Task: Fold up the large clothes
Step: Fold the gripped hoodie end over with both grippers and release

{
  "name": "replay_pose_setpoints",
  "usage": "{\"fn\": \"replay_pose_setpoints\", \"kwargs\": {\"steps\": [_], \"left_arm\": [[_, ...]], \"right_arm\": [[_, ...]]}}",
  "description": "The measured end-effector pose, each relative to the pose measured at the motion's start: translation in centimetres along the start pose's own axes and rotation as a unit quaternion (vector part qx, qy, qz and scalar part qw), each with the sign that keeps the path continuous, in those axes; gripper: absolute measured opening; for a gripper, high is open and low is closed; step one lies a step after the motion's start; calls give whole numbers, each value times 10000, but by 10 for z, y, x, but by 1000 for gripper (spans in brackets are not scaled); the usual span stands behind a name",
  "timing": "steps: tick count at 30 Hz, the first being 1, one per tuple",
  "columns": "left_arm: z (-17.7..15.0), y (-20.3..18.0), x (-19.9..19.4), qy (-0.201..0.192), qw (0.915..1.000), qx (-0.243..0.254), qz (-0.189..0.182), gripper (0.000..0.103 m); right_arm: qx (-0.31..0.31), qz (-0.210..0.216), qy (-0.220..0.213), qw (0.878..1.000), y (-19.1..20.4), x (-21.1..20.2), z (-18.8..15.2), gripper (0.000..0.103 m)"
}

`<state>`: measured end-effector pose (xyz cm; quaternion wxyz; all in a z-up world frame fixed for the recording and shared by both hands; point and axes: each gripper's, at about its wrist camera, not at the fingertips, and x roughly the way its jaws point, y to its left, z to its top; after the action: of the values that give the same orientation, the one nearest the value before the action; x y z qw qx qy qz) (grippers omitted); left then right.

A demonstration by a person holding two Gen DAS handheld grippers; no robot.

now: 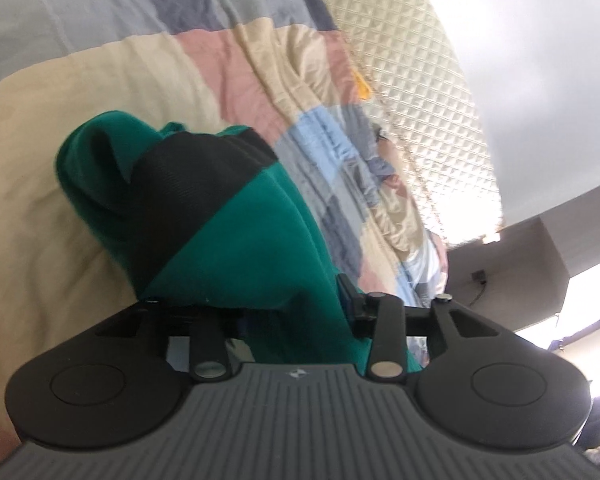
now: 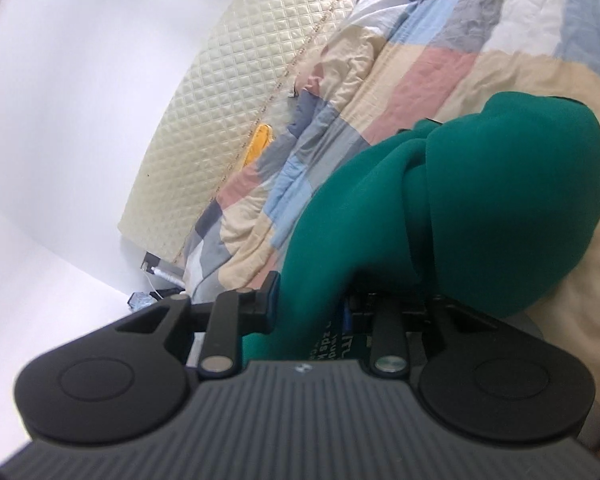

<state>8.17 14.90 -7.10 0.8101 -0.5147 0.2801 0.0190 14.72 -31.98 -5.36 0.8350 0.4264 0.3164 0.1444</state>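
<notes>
A green garment (image 1: 240, 248) with a wide black band (image 1: 172, 200) lies bunched over my left gripper (image 1: 252, 300). The cloth fills the gap between the jaws and hides the left finger; only the right finger (image 1: 349, 294) shows beside it. The garment trails from the gripper onto the bed. In the right wrist view the same green garment (image 2: 500, 200) bulges in thick folds ahead of my right gripper (image 2: 312, 300). A strip of it runs down between the jaws, against the left finger (image 2: 269, 300). Both grippers hold cloth raised off the bed.
A patchwork quilt (image 1: 100, 100) (image 2: 440, 68) in beige, pink, blue and grey covers the bed. A cream quilted panel (image 1: 420, 80) (image 2: 228, 100) stands along its far side, with a yellow object (image 1: 363, 86) (image 2: 256, 144) at its foot. A white wall rises behind.
</notes>
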Motion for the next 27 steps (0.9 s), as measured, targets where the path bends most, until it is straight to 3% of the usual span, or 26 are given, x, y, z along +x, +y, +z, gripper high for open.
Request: {"fn": "replay_pose_setpoints", "kwargs": {"steps": [6, 9, 13, 19, 27], "left_arm": [[28, -25, 24, 38, 9998, 55, -196, 62], [43, -35, 38, 45, 9987, 70, -511, 73], [57, -50, 62, 58, 9959, 503, -747, 81], [68, -54, 113, -2, 9906, 1205, -651, 83], [74, -31, 187, -13, 9885, 1504, -159, 83]], "right_arm": [[-148, -164, -10, 9998, 19, 41, 22, 33], [-210, -276, -6, 9994, 23, 61, 32, 33], [-424, -433, -45, 9982, 26, 90, 43, 33], [-820, -580, -24, 9949, 19, 141, 54, 33], [-1715, -714, -6, 9826, 6, 206, 57, 29]]}}
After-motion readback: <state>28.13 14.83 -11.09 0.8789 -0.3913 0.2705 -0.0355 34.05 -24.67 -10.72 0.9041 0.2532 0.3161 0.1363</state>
